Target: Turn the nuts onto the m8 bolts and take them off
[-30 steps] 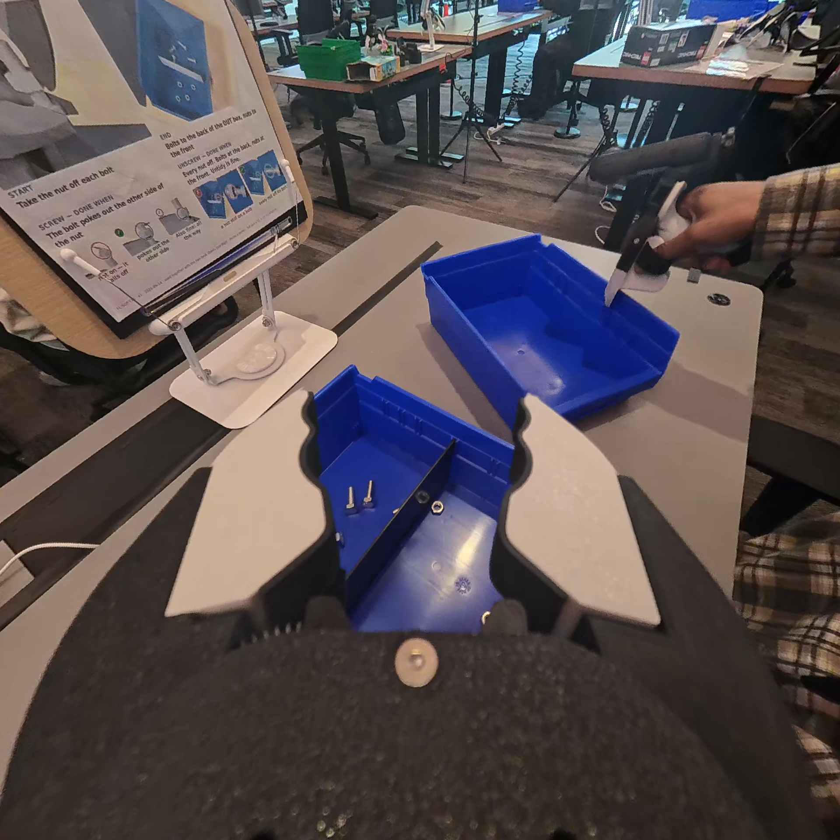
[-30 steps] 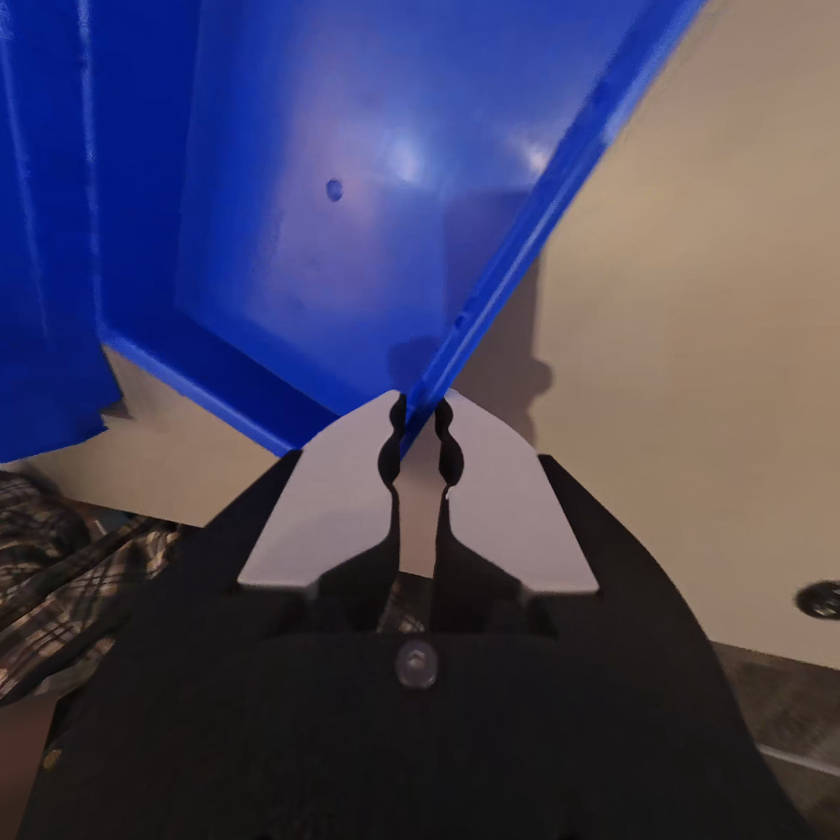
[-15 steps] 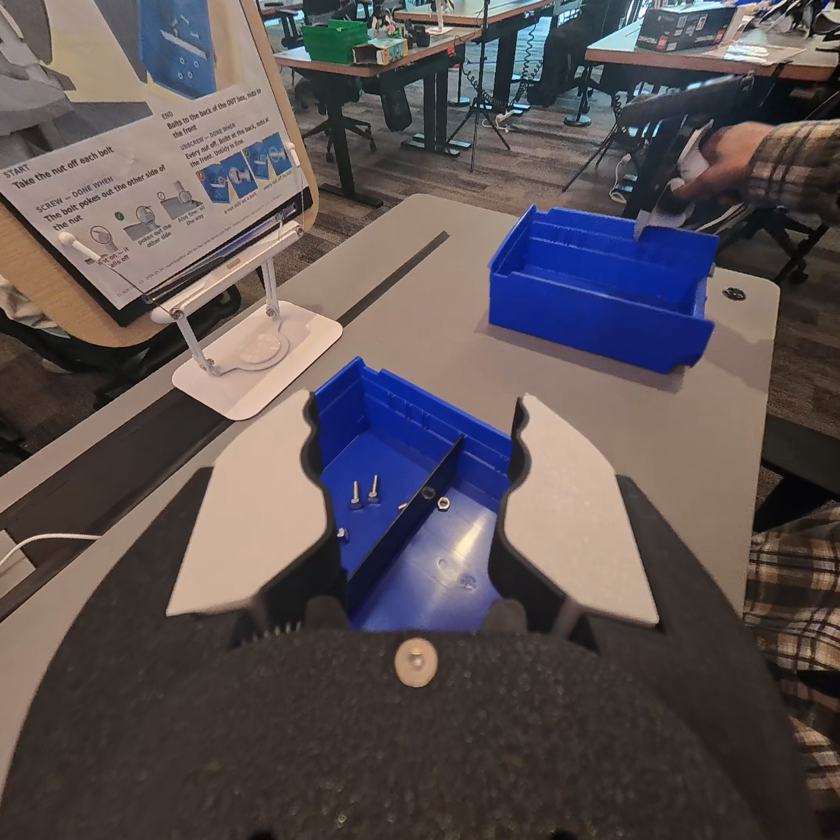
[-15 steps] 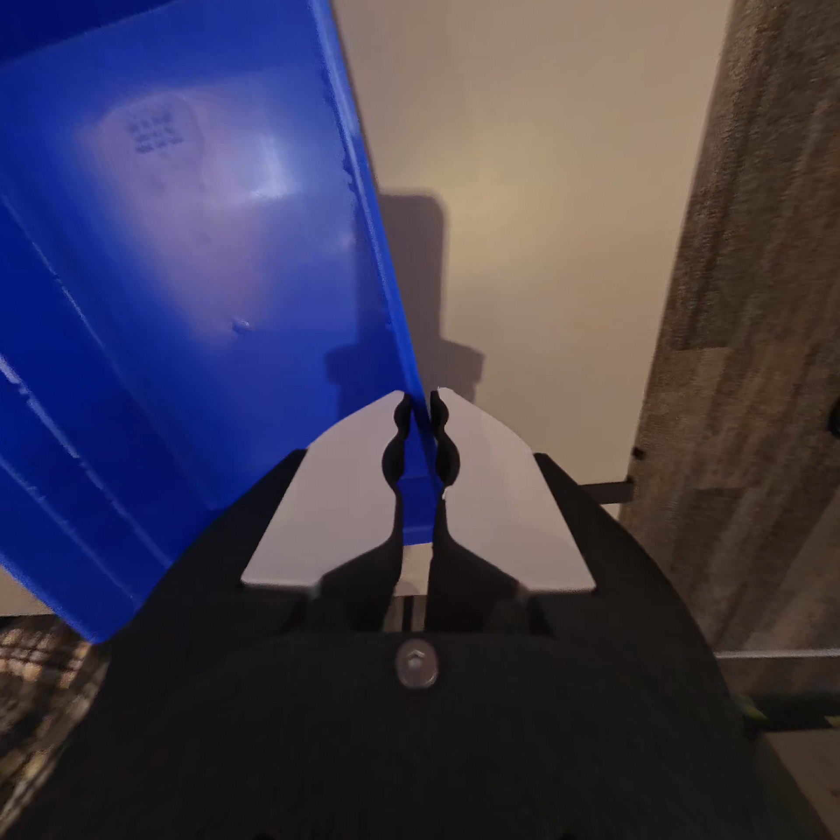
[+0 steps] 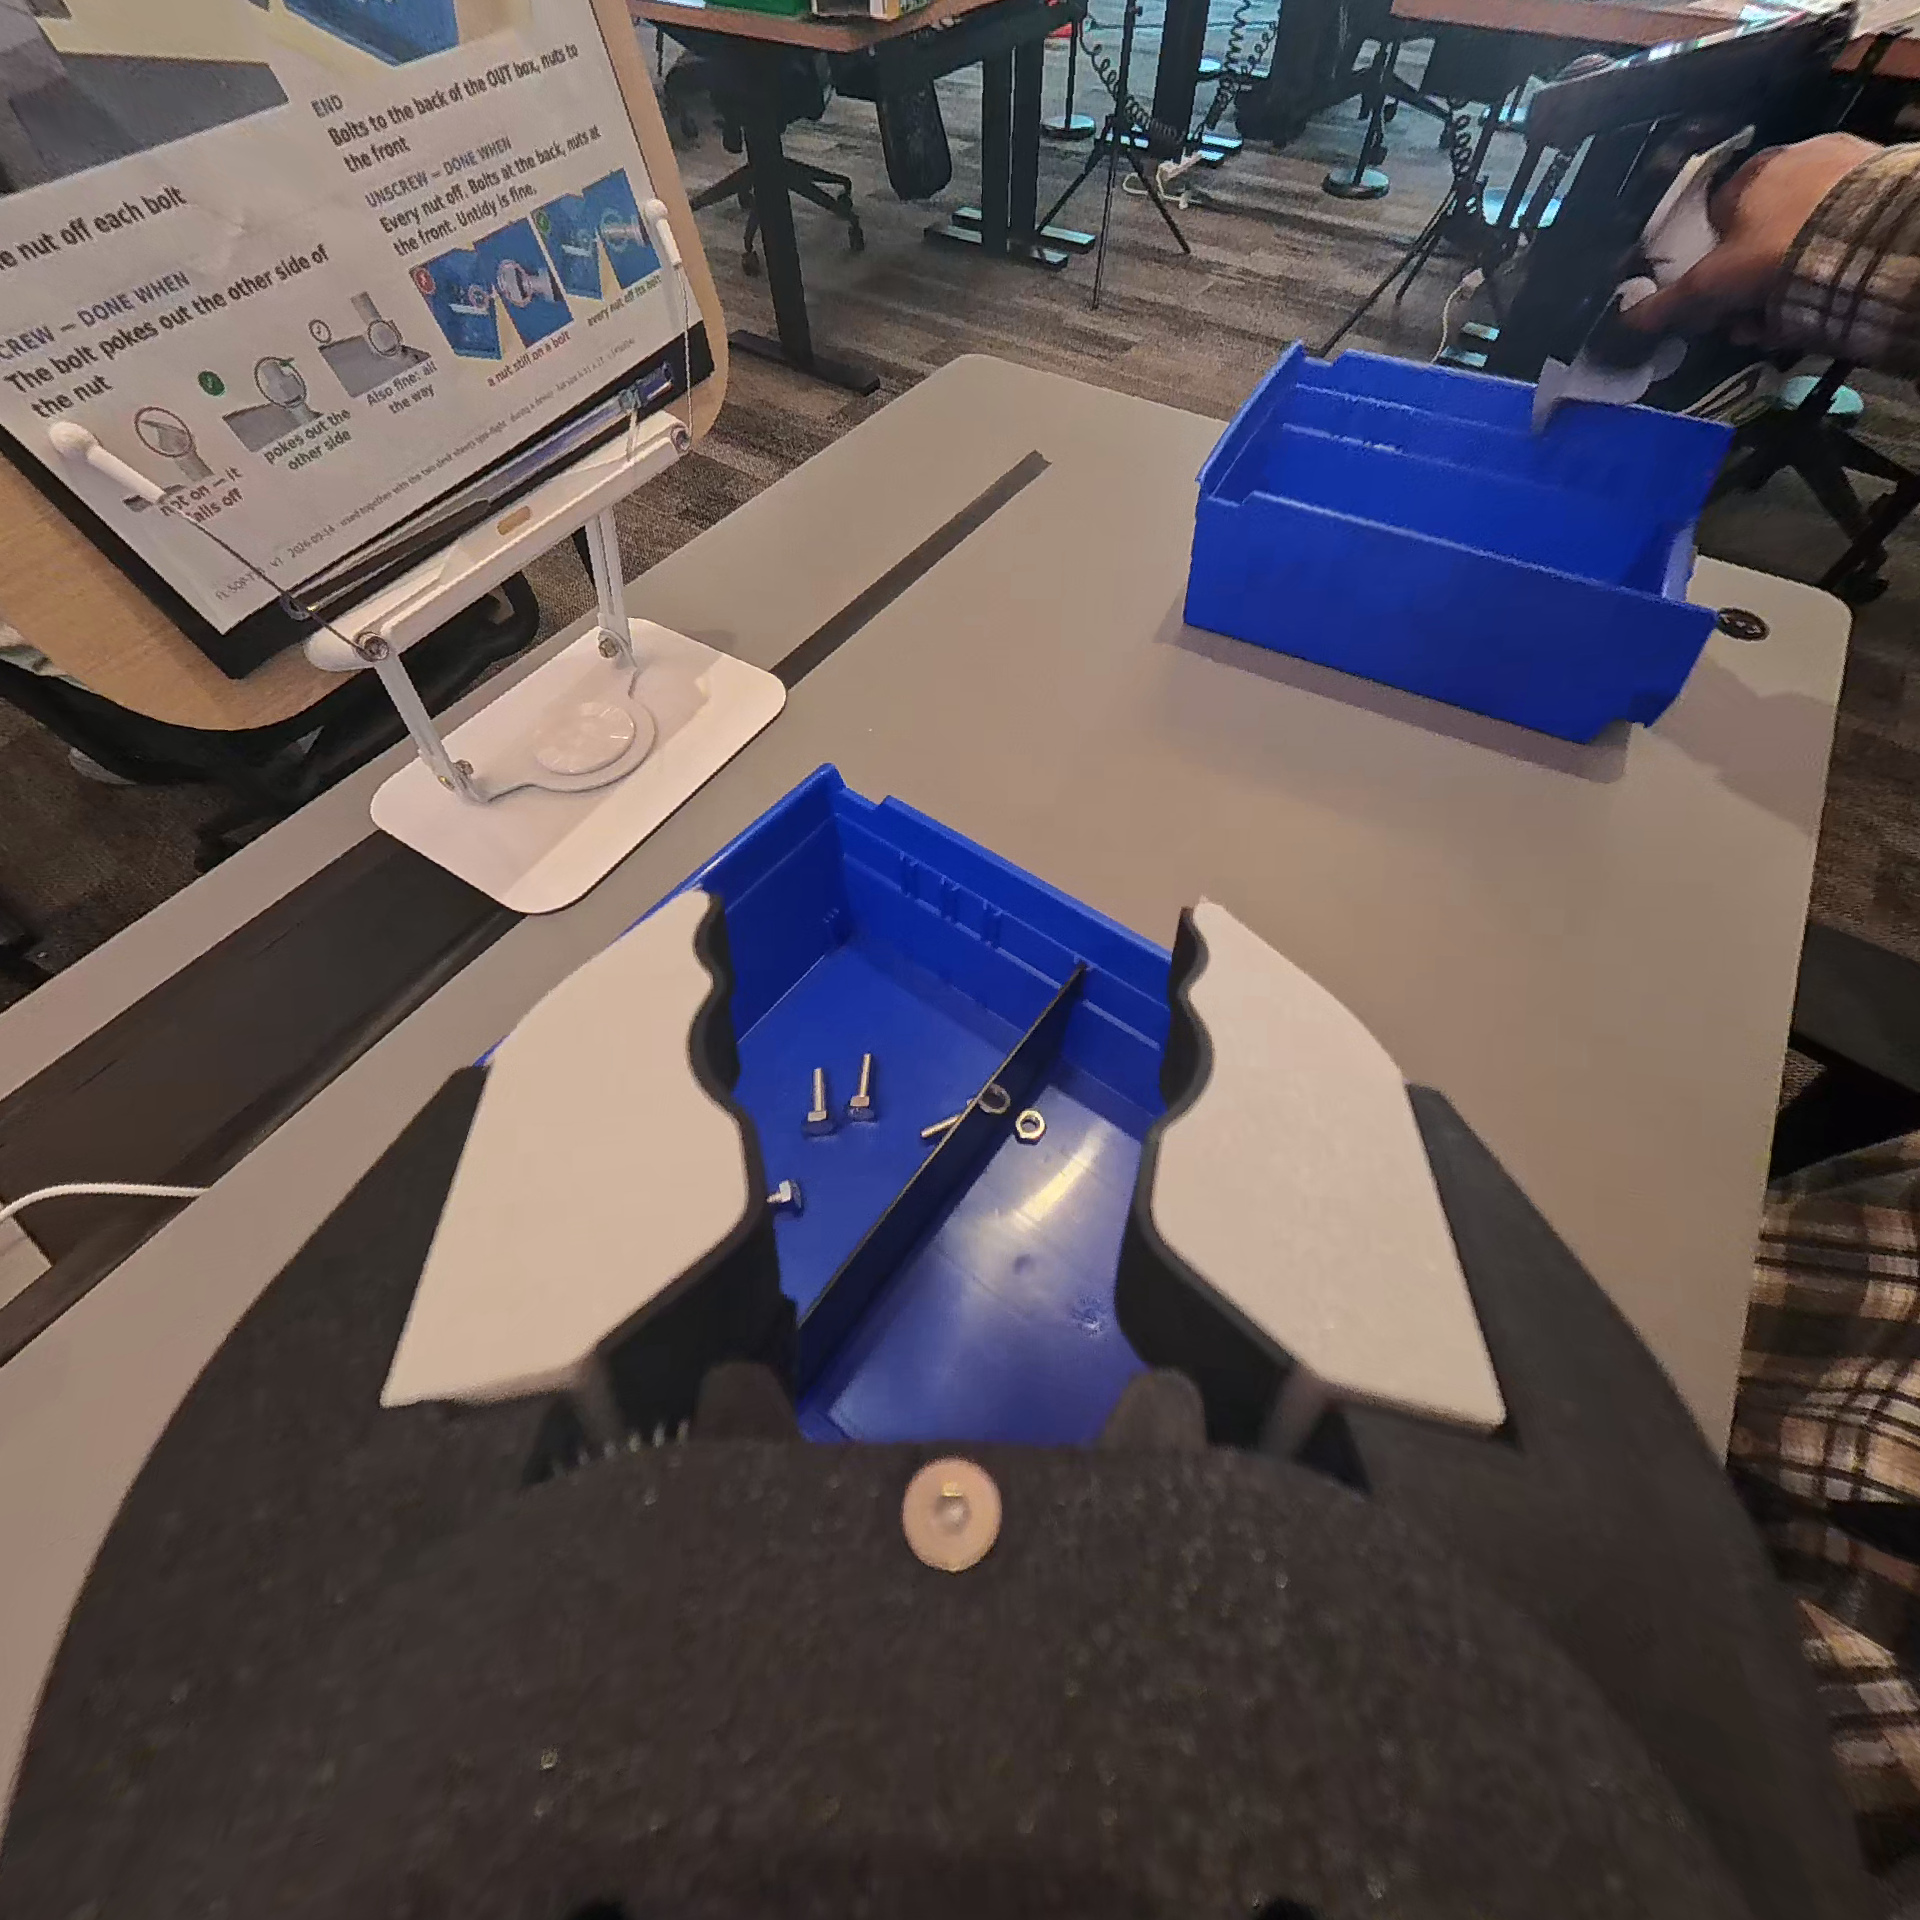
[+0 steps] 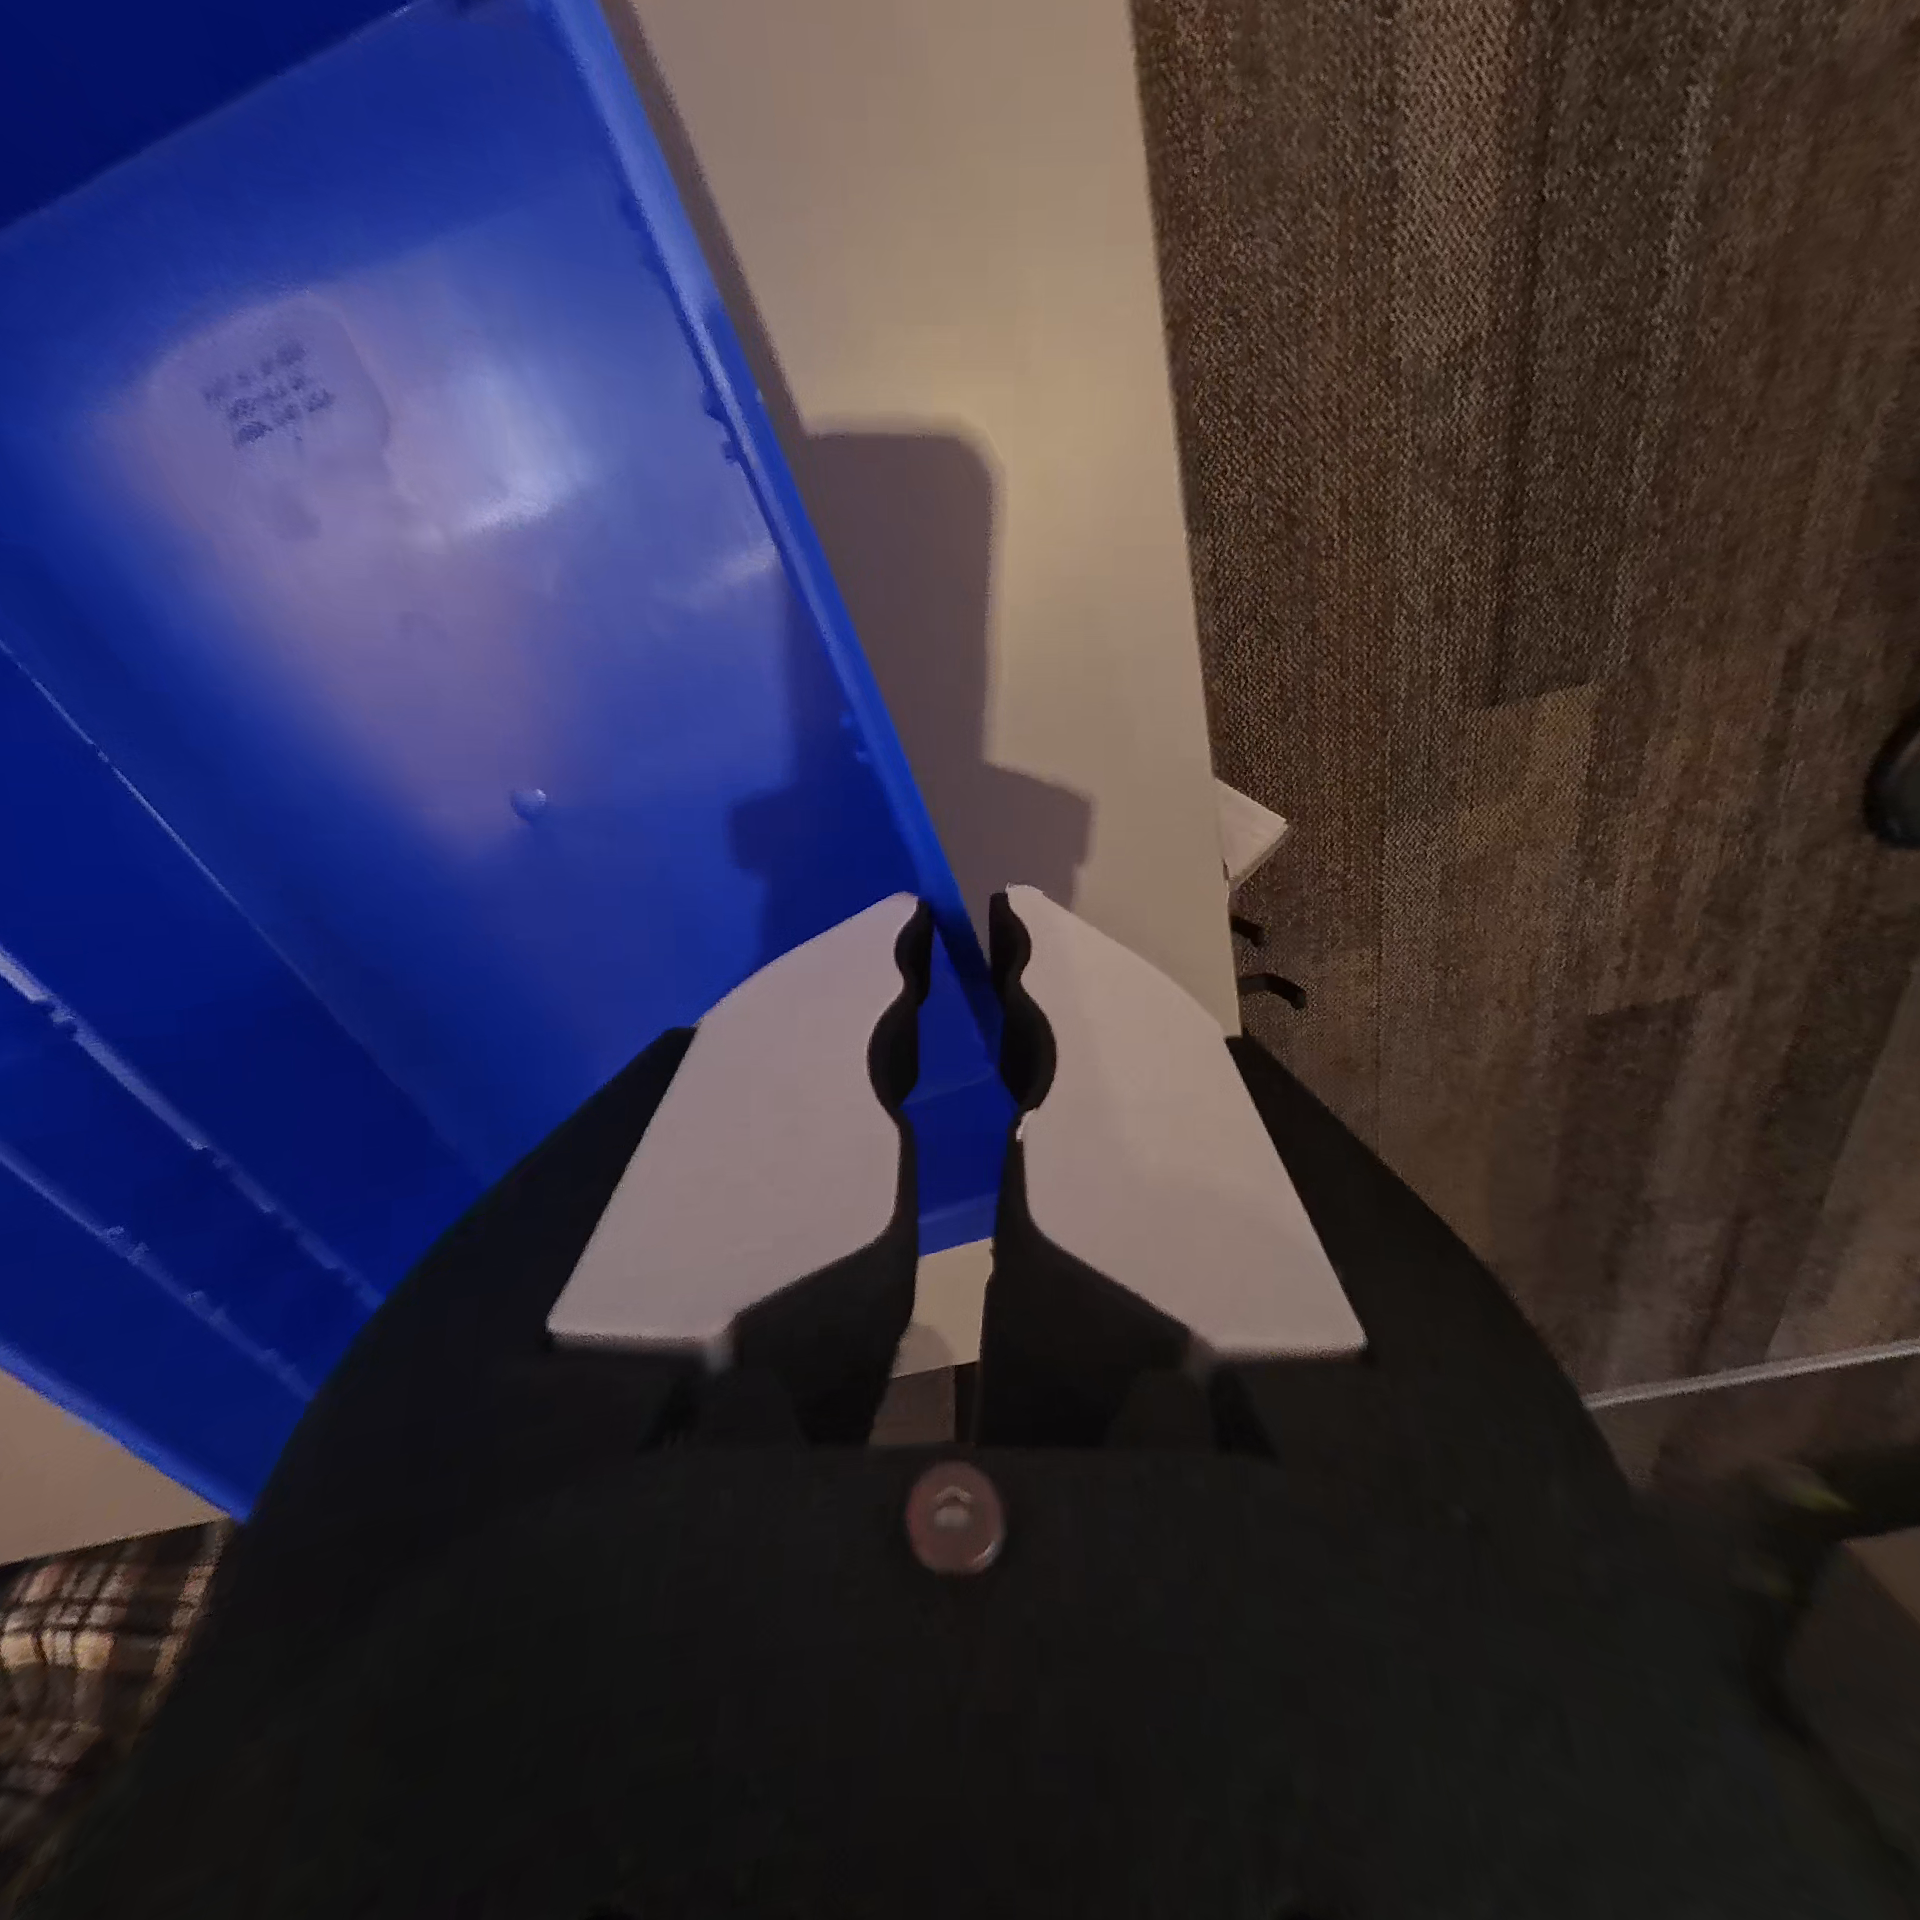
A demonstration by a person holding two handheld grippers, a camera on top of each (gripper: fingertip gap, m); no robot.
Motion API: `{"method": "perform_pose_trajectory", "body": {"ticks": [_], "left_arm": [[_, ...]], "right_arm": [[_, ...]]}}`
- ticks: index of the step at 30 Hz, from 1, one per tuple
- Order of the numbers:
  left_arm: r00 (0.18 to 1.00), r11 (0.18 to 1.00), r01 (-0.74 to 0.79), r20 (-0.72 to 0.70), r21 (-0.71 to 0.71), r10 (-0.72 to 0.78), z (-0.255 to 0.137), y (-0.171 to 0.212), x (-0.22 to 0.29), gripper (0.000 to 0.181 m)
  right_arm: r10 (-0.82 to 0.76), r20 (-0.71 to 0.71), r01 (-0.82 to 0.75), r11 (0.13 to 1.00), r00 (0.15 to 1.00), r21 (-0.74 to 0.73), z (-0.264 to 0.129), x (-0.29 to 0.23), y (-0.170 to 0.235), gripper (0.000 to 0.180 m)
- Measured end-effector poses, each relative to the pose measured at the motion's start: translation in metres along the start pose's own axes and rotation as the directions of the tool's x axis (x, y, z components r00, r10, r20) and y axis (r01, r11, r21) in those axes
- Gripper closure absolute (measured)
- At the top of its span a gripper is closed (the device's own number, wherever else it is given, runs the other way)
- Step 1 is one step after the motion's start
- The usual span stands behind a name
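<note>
While left hand-held gripper [image 5: 951, 1070] gapes, bolts [image 5: 840, 1103] lie beneath, between fingers

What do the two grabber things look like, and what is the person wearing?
Each gripper, the left gripper and the right gripper, has two flat pale grey fingers with wavy black inner edges, on a rough black body with one silver screw. The hand comes out of a brown and cream plaid sleeve.
</note>
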State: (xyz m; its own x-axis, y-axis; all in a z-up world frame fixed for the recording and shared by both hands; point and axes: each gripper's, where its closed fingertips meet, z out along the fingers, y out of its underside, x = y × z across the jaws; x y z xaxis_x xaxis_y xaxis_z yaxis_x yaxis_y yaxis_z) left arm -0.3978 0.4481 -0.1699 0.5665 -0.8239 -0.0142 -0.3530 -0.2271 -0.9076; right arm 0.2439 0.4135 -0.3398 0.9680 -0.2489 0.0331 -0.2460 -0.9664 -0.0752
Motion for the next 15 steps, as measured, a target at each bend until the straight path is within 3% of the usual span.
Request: {"method": "perform_pose_trajectory", "body": {"ticks": [6,11,13,15], "left_arm": [[1.0,1.0,-0.003,-0.001,-0.003,0.003,-0.001,0.0,0.0,0.101],[1.0,1.0,-0.004,-0.004,-0.002,0.004,-0.002,0.0,0.001,0.101],[1.0,1.0,-0.003,-0.003,0.001,0.003,-0.003,0.0,0.001,0.101],[1.0,1.0,-0.001,-0.003,0.005,0.001,-0.003,-0.001,0.001,0.101]], "right_arm": [[0.11,0.0,-0.11,0.994,0.994,0.007,0.0,0.021,0.004,0.169],[0.102,0.006,-0.102,0.994,0.995,0.037,-0.002,0.027,0.002,0.169],[0.083,0.019,-0.084,0.991,0.996,0.108,-0.018,0.026,-0.006,0.168],[0.066,0.06,-0.078,0.972,0.996,0.223,-0.05,0.019,-0.02,0.152]]}}
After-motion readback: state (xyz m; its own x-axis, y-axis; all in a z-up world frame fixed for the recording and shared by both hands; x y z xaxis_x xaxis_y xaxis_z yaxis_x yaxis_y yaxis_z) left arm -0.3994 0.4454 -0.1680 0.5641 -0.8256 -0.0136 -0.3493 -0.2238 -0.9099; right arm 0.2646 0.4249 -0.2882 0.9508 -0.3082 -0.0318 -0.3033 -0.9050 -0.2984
